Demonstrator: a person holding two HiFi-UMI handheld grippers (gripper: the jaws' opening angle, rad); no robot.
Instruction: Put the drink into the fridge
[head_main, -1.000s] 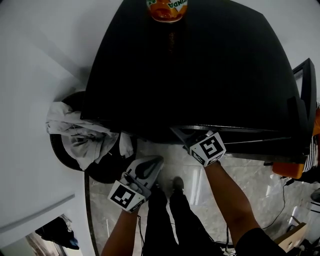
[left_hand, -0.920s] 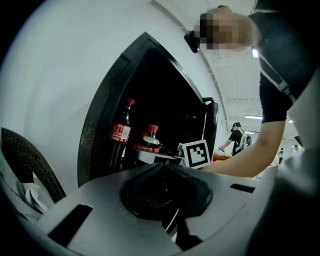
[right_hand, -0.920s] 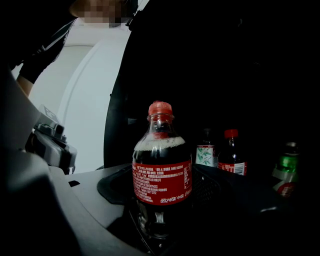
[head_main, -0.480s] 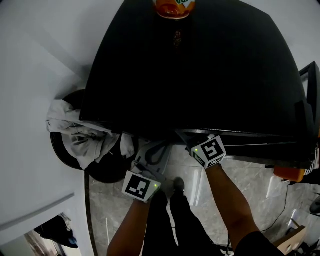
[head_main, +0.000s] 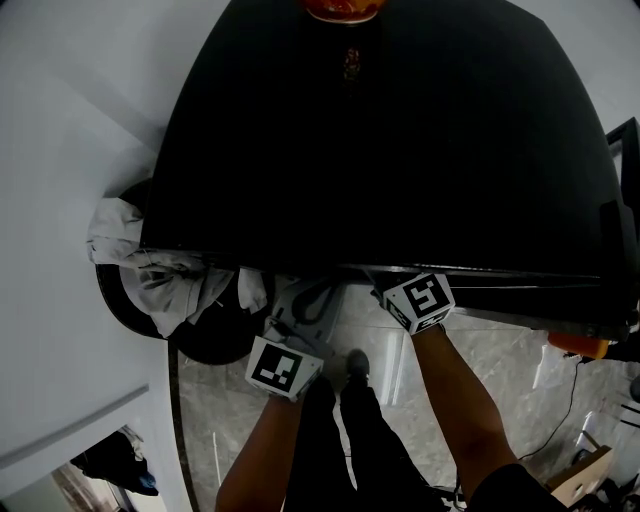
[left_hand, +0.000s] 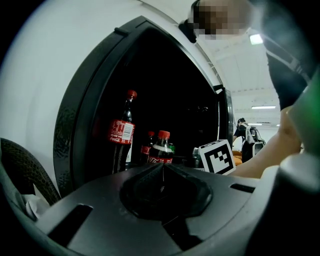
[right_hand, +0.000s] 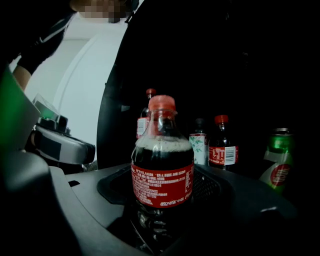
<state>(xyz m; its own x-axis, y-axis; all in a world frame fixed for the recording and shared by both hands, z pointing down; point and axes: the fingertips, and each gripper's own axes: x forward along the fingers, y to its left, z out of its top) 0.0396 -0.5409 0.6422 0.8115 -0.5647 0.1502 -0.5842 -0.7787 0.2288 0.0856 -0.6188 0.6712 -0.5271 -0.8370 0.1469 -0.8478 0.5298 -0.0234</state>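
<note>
A cola bottle (right_hand: 162, 175) with a red cap and red label stands upright between the jaws of my right gripper (right_hand: 162, 200), which is shut on it. It is at the open front of the black fridge (head_main: 400, 150). In the head view only this gripper's marker cube (head_main: 420, 300) shows; its jaws are hidden under the fridge's top edge. Inside the fridge stand more cola bottles (right_hand: 223, 147) and a green can (right_hand: 277, 160). My left gripper (left_hand: 162, 169) is shut on nothing, low before the fridge opening and left of the right gripper.
An orange drink can (head_main: 342, 8) sits at the far edge of the fridge top. The fridge door (head_main: 620, 180) stands open at the right. A dark round basket with white cloth (head_main: 160, 270) is on the floor at the left. The person's shoes (head_main: 355, 368) are below.
My left gripper has moved right and forward, closer to the fridge front. The right gripper with the cola bottle has hardly moved. The head view has shifted slightly toward the fridge.
</note>
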